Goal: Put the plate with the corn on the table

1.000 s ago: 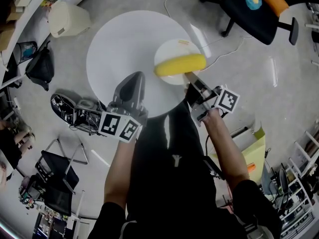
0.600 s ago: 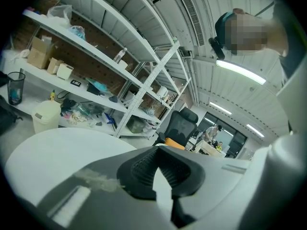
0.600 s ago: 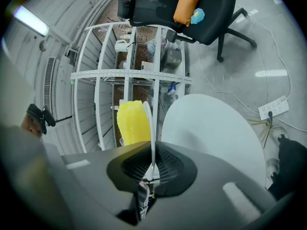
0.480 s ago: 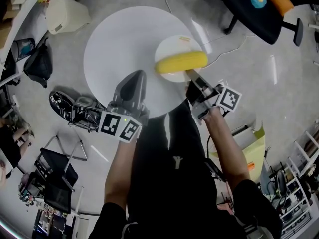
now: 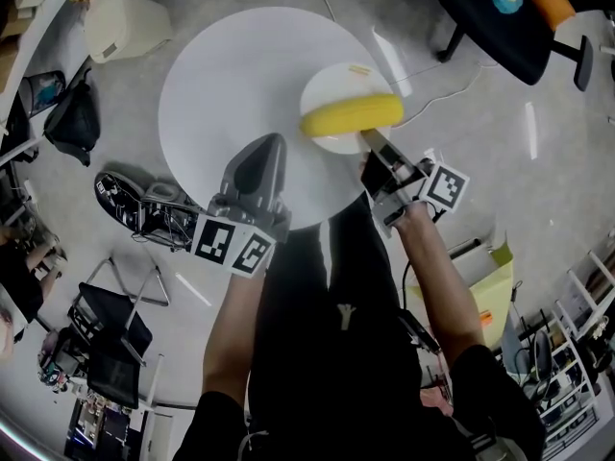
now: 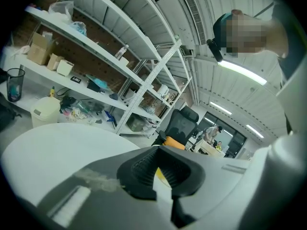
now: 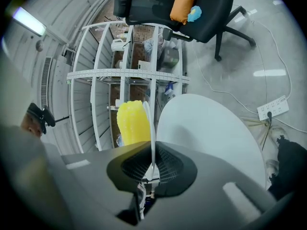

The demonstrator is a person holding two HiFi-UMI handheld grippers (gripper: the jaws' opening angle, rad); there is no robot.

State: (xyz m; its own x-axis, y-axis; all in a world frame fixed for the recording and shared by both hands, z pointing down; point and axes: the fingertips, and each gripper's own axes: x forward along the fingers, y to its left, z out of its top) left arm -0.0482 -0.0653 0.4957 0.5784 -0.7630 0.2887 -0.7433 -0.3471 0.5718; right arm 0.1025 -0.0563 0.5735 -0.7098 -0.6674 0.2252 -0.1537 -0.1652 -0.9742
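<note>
Right gripper [image 5: 370, 142] has its fingers pinched on the near rim of the plate [image 5: 336, 80], and the corn [image 5: 351, 115] lies across the plate just past the fingertips. The whole thing sits over the right side of the table [image 5: 231, 75], with the pinched rim about at the table's edge.

The head view can't show whether the plate is actually down. The right gripper view does better: the plate shows edge-on as a thin white line running out of the pads. The corn is on one side of it and the tabletop on the other, with what looks like a thin sliver of gap between plate and table. Not 100% sure on that gap though.

Left gripper [image 5: 272, 144] hangs over the near edge of the table, well apart from the plate. Its own view shows the pads all but together with nothing in them, just a bit of yellow peeking through the slit.
</note>
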